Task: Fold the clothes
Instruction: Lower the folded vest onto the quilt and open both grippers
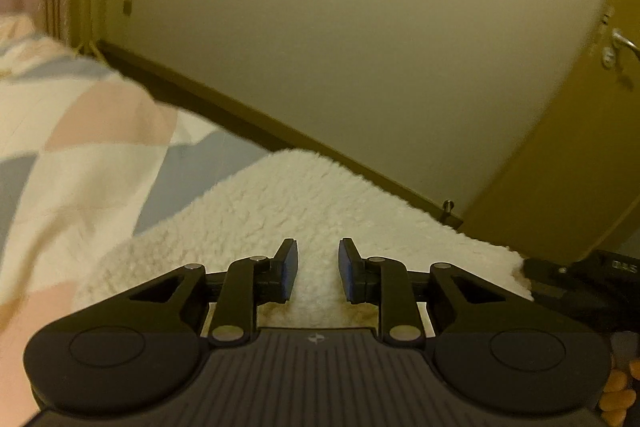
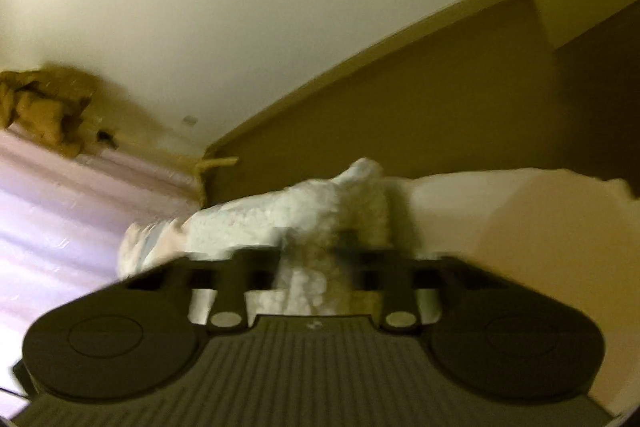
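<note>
1. Left hand-held gripper (image 1: 318, 269) sits low over a white fleece (image 1: 304, 203) and its blue pads (image 1: 290, 269) are a narrow gap apart. The fluffy cloth fills that gap, but I can't see the pads actually pressing on it, so it looks loosely open around it.
2. The fleece lies on a bed, on a bedspread (image 1: 80, 147) with pink, grey and cream patches. It's spread out ahead of the left gripper, running toward the bed's far edge.
3. Behind the bed there's a pale wall (image 1: 340, 27) with a dark skirting, and a door (image 1: 580, 167) with a handle on the right.
4. Right view is pretty blurry. The right hand-held gripper (image 2: 316, 259) has a bunched ridge of the fleece (image 2: 320, 211) between its fingers, jaws drawn in narrow and seemingly pinching it.
5. Off to the left in that view there's a brown heap of cloth (image 2: 44, 107) by the wall, well apart from the fleece.
</note>
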A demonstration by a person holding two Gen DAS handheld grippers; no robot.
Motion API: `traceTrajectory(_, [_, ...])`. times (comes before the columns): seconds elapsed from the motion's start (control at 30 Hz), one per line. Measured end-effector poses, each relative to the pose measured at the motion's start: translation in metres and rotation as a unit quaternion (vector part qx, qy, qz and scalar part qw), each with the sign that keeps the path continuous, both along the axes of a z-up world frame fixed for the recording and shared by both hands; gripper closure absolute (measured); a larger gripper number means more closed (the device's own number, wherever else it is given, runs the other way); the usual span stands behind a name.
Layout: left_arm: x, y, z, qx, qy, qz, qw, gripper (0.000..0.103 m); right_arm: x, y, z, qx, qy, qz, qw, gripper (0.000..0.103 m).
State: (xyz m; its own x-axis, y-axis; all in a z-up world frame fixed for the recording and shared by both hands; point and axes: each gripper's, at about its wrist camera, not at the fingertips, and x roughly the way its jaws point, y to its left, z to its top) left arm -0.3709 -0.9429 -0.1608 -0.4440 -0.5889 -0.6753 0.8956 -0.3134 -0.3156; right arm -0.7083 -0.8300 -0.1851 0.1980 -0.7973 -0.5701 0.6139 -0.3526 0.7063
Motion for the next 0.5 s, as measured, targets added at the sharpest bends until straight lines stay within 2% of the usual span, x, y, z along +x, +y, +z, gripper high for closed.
traceTrajectory(0.03, [0.000, 0.000, -0.003, -0.001, 0.004, 0.005, 1.0000, 0.078, 0.001, -0.005, 0.002, -0.006, 0.007, 0.013, 1.000, 0.087])
traceTrajectory(0.13, [0.000, 0.001, -0.009, -0.008, 0.016, 0.019, 0.9997, 0.076, 0.017, -0.008, 0.030, -0.059, 0.090, 0.049, 0.993, 0.090])
traceTrajectory(0.3, [-0.010, 0.000, -0.007, -0.022, 0.027, 0.024, 0.9991, 0.074, 0.015, -0.003, 0.034, -0.050, 0.164, 0.020, 0.985, 0.091])
traceTrajectory(0.4, [-0.025, -0.007, -0.003, -0.030, 0.005, 0.010, 0.9995, 0.075, 0.005, -0.011, -0.001, 0.019, 0.140, 0.029, 0.990, 0.091])
traceTrajectory(0.5, [-0.032, -0.009, 0.016, -0.050, -0.009, -0.012, 0.9986, 0.075, 0.005, -0.011, -0.004, 0.022, 0.145, 0.031, 0.989, 0.089])
